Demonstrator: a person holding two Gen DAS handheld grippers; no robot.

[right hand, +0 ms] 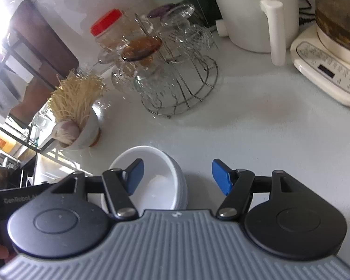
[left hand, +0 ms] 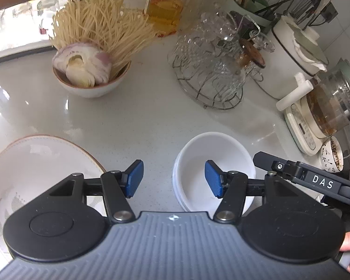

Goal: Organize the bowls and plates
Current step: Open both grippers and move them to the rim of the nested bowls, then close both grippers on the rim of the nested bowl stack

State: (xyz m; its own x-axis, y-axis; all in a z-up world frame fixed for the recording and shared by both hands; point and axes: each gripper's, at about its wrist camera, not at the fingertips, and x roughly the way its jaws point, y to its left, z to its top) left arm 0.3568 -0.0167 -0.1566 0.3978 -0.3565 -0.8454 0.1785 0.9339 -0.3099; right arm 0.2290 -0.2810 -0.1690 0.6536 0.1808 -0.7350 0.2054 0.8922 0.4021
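Blue-padded fingers of the left hand-held gripper (left hand: 173, 178) spread wide at the bottom of the left wrist view, gripping nothing, above a pale speckled worktop (left hand: 140, 116). At lower left lies a stack of white plates (left hand: 35, 161) with a thin brown rim and a leaf print. Just right of centre sits a stack of white bowls (left hand: 221, 149); the gripper's right pad hangs over its basin, the left pad over bare worktop between plates and bowls. At lower right, part of the right hand-held gripper (left hand: 315, 179), lettered "DAS", reaches toward the bowls' far side.

Across the upper frame, from left: a brown-rimmed bowl of noodles and onion (left hand: 91, 74), a red-capped jar (left hand: 168, 7) of amber liquid, a wire rack of glassware (left hand: 212, 70), a white pot (left hand: 289, 53) and a glass kettle (left hand: 331, 107) on a cream base.

In the right wrist view, the right hand-held gripper (right hand: 177, 177) is likewise wide open and empty. The white bowls (right hand: 151, 163) lie in the lower centre-left, with the left pad over the basin and the right pad over bare worktop well right of the rim. Noodles stand at middle left, the glass rack in the upper centre, the white pot and kettle base at upper right.
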